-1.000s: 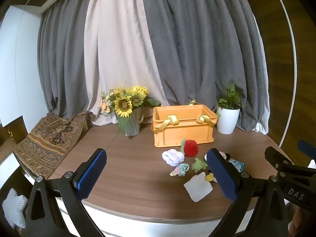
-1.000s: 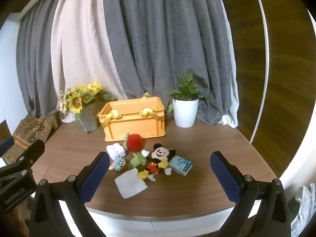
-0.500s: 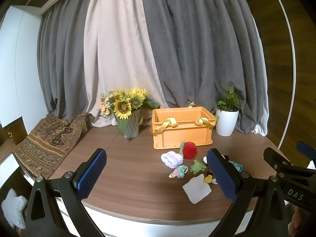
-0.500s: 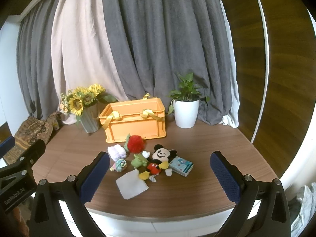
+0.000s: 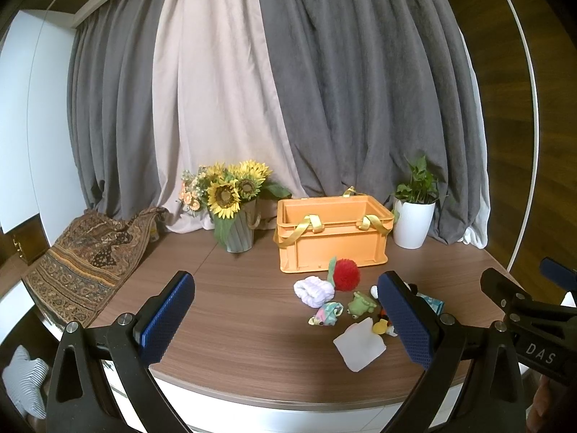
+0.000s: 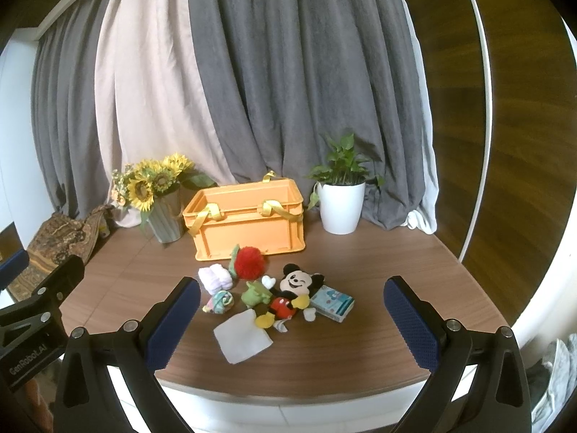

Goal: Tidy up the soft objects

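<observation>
An orange crate (image 6: 249, 222) (image 5: 331, 232) with yellow strap handles stands at the back of the round wooden table. In front of it lie soft things: a red pompom (image 6: 249, 262), white rolled socks (image 6: 215, 278), a pastel rolled cloth (image 6: 220, 302), a green plush (image 6: 253, 294), a mouse plush (image 6: 292, 294), a tissue pack (image 6: 331, 302) and a white cloth (image 6: 242, 335). My right gripper (image 6: 294, 321) hovers open above the table's near edge, in front of the pile. My left gripper (image 5: 286, 315) is open too, left of the pile; its right finger hides the mouse plush.
A vase of sunflowers (image 5: 234, 213) stands left of the crate, a white potted plant (image 6: 340, 202) to its right. A patterned cloth (image 5: 86, 256) drapes over the table's left side. Curtains hang behind. The table's near rim (image 6: 288, 395) runs close under both grippers.
Both views have shifted slightly: the crate and soft things sit a little lower and farther in frame, as both grippers drew back or lifted a bit. Nothing on the table moved.
</observation>
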Demonstrator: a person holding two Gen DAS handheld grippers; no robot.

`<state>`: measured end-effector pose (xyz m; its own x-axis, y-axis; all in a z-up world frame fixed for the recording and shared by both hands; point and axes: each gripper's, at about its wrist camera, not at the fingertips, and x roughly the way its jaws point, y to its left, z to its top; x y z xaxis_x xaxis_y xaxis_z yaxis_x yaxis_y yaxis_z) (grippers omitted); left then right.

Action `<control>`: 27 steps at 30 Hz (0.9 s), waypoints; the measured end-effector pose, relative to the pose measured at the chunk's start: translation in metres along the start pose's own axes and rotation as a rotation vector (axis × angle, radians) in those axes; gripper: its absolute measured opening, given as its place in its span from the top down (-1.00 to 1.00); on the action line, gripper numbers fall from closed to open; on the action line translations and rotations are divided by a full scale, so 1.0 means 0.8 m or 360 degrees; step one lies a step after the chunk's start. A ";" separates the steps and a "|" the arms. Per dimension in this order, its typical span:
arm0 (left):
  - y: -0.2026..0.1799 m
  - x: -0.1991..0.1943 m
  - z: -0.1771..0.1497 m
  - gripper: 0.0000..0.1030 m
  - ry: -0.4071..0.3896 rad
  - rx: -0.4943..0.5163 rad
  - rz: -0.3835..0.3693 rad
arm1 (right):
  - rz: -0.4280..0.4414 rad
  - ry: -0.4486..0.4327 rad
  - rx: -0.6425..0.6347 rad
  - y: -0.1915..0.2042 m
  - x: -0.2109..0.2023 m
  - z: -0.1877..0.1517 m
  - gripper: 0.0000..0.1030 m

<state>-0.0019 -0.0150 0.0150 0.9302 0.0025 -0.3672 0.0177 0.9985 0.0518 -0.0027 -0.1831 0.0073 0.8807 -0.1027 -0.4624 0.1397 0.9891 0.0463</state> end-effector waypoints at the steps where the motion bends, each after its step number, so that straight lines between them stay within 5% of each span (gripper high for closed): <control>1: -0.001 0.001 0.002 -1.00 0.0001 0.0002 0.0000 | 0.0000 0.0000 0.0001 0.001 0.000 0.000 -0.99; 27: -0.003 0.003 0.002 -1.00 -0.0001 -0.0001 -0.0006 | 0.0004 0.0001 0.0004 -0.001 -0.001 0.002 -1.00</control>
<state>0.0013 -0.0172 0.0157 0.9303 -0.0013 -0.3668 0.0209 0.9986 0.0496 -0.0027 -0.1844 0.0085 0.8807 -0.1005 -0.4629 0.1388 0.9891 0.0495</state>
